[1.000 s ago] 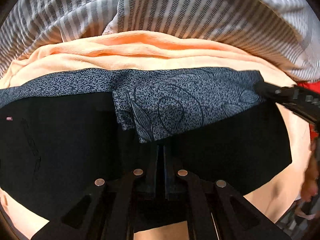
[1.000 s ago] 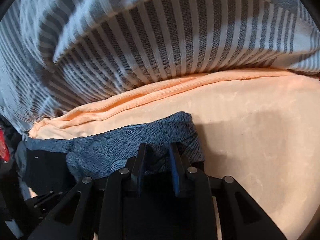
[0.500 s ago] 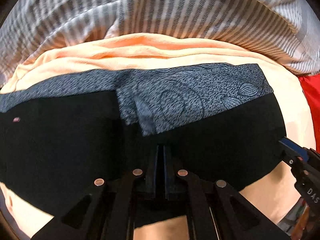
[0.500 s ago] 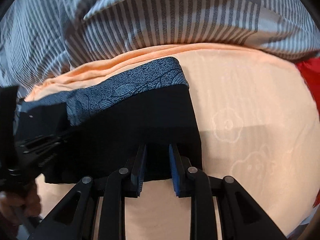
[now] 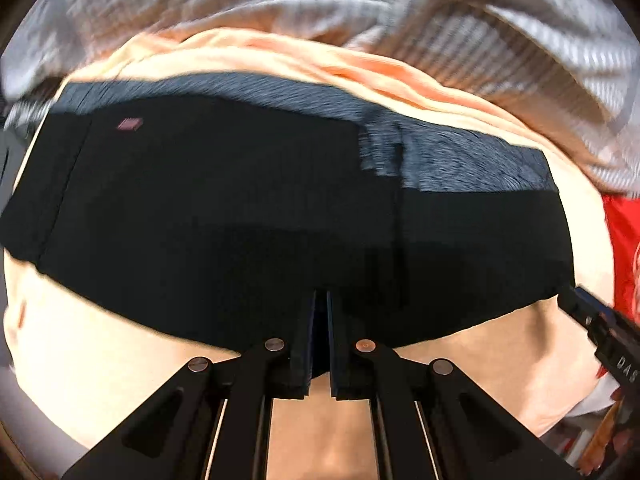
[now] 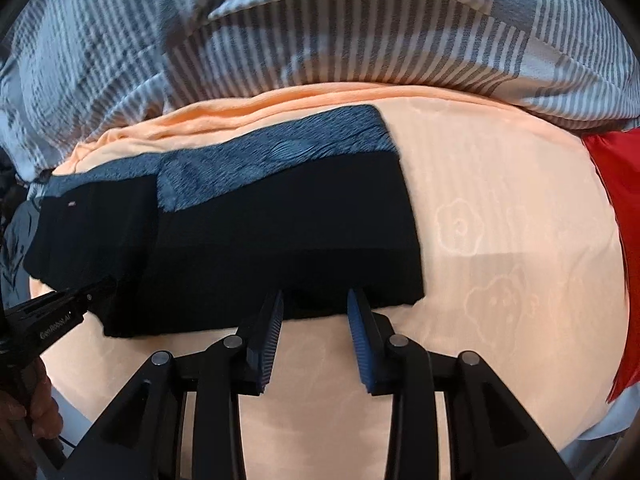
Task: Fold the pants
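We saw the pants lying flat on the peach sheet. They were black, with a blue patterned band along the far edge, toward 12 o'clock. In the right wrist view they filled the middle and the 9 o'clock side. In the left wrist view the pants stretched almost all the way from 9 o'clock to 3 o'clock, and that picture was blurry. A small pink tag sat on the black cloth near 10 o'clock.

Our right gripper hung over the near edge of the pants, at 6 o'clock. Its jaws had just been opening, and they stood partly apart. The gap between them showed the pants' edge and the sheet, and the blue pads pressed on nothing. We held nothing with it.

Our left gripper was at the near edge too, at 6 o'clock. Its jaws were pressed nearly together. We could not tell if any black cloth was caught between them.

Each gripper peeked into the other's picture: the right one at 4 o'clock, the left one at 8 o'clock, with a hand on it.

Past the sheet, at 12 o'clock, lay a striped grey and white blanket. A red cloth lay at 3 o'clock.
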The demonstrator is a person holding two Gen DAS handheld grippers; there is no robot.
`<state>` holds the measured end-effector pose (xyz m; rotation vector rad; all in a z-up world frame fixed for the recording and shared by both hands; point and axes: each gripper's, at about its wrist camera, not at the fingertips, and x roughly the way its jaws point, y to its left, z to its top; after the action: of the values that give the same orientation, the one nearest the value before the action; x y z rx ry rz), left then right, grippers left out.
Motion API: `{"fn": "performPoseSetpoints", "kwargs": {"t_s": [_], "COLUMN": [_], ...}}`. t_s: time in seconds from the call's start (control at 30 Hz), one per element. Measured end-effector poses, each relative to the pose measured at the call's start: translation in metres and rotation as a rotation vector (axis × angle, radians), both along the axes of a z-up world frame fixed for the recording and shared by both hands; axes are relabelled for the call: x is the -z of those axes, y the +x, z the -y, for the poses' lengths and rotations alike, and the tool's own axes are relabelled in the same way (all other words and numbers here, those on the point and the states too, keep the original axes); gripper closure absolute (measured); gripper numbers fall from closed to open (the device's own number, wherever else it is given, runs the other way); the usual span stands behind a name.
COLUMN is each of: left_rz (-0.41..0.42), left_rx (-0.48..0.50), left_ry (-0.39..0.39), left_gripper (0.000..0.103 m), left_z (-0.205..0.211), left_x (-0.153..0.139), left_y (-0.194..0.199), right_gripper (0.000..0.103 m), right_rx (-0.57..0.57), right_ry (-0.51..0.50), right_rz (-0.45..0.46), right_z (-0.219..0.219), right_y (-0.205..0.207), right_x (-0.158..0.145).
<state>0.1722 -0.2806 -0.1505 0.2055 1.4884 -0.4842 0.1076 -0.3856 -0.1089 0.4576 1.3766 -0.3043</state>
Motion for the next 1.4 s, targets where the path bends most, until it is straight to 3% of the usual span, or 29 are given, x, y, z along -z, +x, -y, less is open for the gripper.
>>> {"fn": "performPoseSetpoints", "kwargs": {"t_s": [0.27,0.6,0.83,1.33,1.37,1.4], "left_rz": [-0.065,-0.016,-0.084,-0.024,-0.034,-0.04], "left_rx": [-0.121,-0.222,-0.308,-0.413,-0.415,-0.421], "left_ry": [0.017,-0.031,-0.17,-0.177,-0.178,-0.175], "left_gripper": [0.097,0.097,0.097,0.097,0.093,0.08], "left_z": [-0.061,-0.098,-0.13,-0.186,-0.187,-0.188], "left_x": [0.009,0.003,0.005,-0.004,-0.002,-0.001], "left_y": [0.012,0.034,0.049,0.059,0.06,0.061], "right_gripper": [0.056,0.043,0.04,0.04,0.04,0.04], "right_rx": [-0.074,-0.217,-0.292,-0.381,-0.384,-0.385], "right_ry": [0.033,0.083,0.089,0.126,0.128,0.13], "right_rz": [-0.012,-0.022,-0.03,-0.036,-0.036,-0.036], "right_z": [-0.051,-0.12,-0.151,-0.19,-0.192,-0.193], "right_y": [0.019,0.056,0.074,0.093,0.094,0.094], "right_x": [-0.008,-0.003,-0.004,0.0,0.0,0.0]}}
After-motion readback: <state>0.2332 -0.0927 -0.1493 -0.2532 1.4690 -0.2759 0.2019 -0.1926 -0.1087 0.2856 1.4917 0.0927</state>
